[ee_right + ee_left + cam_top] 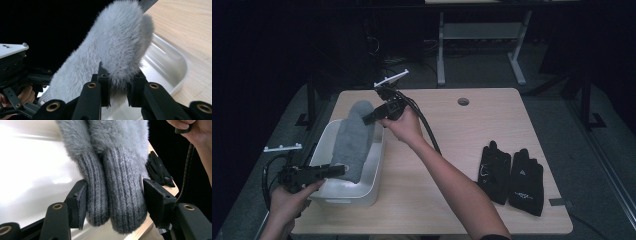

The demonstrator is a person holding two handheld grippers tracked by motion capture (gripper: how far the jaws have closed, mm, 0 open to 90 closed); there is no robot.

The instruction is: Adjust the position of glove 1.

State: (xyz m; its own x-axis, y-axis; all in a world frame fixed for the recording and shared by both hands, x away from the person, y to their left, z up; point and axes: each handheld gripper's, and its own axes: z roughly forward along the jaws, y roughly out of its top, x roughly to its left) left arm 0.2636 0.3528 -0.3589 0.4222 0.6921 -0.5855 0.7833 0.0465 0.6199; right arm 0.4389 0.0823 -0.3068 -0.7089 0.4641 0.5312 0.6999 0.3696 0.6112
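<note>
grey mittens (353,140) stretch cuff-near, tips far; both grippers' jaws clamp them.

Left gripper (339,170): black body, two flat black jaws with brass-coloured bushings at the pivots; jaw pads dark, slightly worn at the edges. White plate (282,147) on top. Black cable (265,182) loops from its rear.

Right gripper (368,119): same black build, brass bushings, white plate (391,78) on top. Thick black ribbed cable (424,125) trails from it. Forearms bare; dark sleeve edge (494,237) at the right elbow.
</note>
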